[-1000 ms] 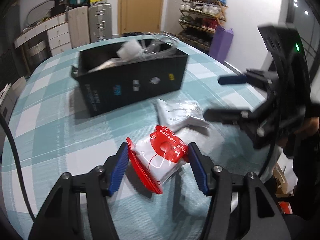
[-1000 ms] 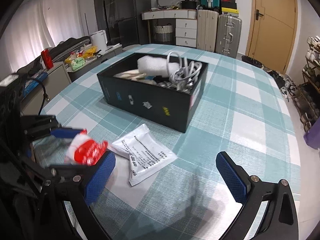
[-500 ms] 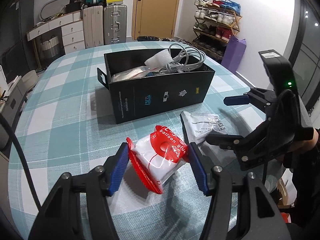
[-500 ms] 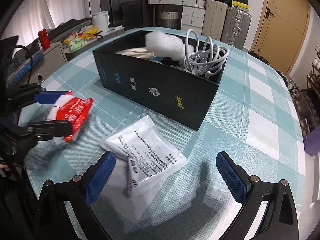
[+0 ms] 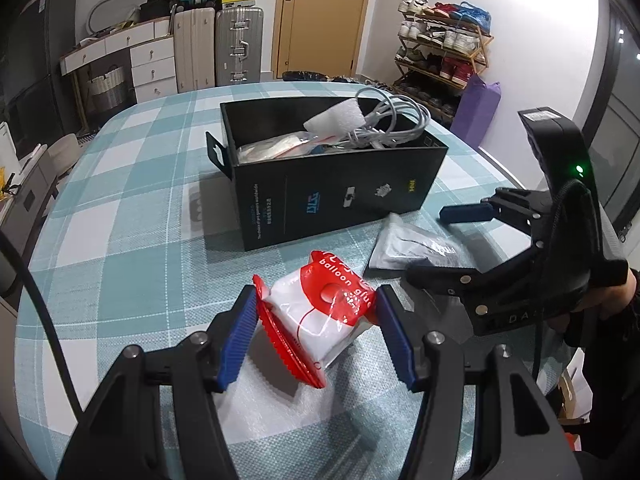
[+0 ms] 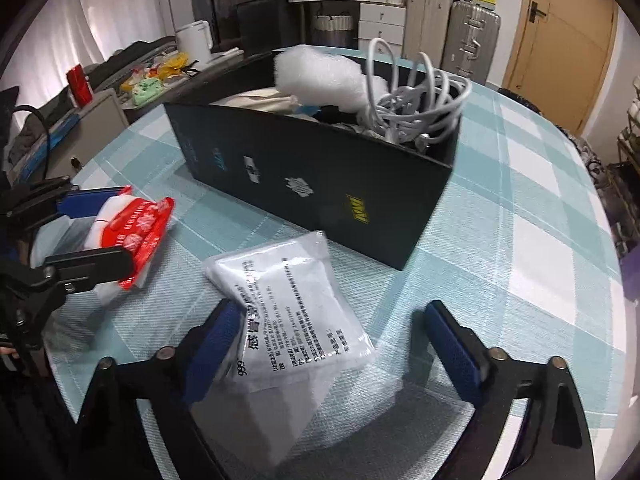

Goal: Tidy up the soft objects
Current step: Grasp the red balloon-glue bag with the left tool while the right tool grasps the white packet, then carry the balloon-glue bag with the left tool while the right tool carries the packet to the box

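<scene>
My left gripper (image 5: 316, 338) is shut on a red-and-white balloon glue packet (image 5: 324, 312) and holds it just above the table; it also shows in the right wrist view (image 6: 132, 232). My right gripper (image 6: 340, 344) is open and straddles a white printed sachet (image 6: 292, 308) that lies flat on the cloth in front of the black box (image 6: 320, 184). The right gripper also shows in the left wrist view (image 5: 448, 244) over that sachet (image 5: 412, 250). The box (image 5: 340, 196) holds white foam (image 6: 320, 76), a coiled white cable (image 6: 416, 108) and other packets.
The round table has a teal-and-white checked cloth (image 5: 132, 216). The table edge curves off near the right (image 6: 600, 320). Suitcases (image 5: 236, 48), drawers and a shoe rack (image 5: 440, 52) stand beyond the table. A side counter with clutter (image 6: 152, 76) lies to the left.
My right gripper has come down and forward until it straddles the white sachet. My left gripper still holds the balloon glue packet, with the black box now closer and more head-on.
</scene>
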Demonstrator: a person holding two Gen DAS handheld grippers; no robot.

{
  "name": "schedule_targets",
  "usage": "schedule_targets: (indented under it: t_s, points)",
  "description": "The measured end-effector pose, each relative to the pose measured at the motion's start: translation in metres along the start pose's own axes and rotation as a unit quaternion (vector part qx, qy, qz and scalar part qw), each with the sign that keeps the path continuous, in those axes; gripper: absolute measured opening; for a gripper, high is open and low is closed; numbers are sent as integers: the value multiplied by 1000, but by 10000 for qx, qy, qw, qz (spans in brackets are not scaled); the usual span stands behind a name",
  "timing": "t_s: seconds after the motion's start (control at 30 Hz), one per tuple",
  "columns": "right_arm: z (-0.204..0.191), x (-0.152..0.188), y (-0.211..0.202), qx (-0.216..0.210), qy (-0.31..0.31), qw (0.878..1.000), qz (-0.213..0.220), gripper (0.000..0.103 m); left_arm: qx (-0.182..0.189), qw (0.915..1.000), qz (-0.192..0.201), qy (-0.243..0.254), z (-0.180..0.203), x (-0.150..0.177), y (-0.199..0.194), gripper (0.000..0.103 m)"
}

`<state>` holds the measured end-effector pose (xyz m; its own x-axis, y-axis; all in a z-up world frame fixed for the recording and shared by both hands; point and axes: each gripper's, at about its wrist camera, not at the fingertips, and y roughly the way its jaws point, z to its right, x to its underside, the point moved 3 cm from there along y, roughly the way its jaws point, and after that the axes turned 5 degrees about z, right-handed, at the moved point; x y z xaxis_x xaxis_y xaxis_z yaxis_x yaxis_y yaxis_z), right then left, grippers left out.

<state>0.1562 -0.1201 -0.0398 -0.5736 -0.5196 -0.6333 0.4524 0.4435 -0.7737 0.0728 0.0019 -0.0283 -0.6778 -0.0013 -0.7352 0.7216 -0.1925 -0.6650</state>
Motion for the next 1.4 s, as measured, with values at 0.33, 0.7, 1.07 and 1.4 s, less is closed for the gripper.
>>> schedule_targets:
  t_s: [0.33,0.7,1.07,1.4]
  points:
    - [-14,-4,-3,-150,-236,9995,129,48,-44,9999,32,-104,-7,-4,5,59]
    - [-14,-1,-9,-200,-240,9992,235,38,-54,9998,146,-90,-8,-11,0,59]
    - [-10,2,-23,-248,-189,9986,424,37,-69,9997,207,-63,-6,-15,-3,59]
    - [-7,3,-54,-314,-88,9959,848,37,-86,9992,383,-69,-6,-23,-12,59]
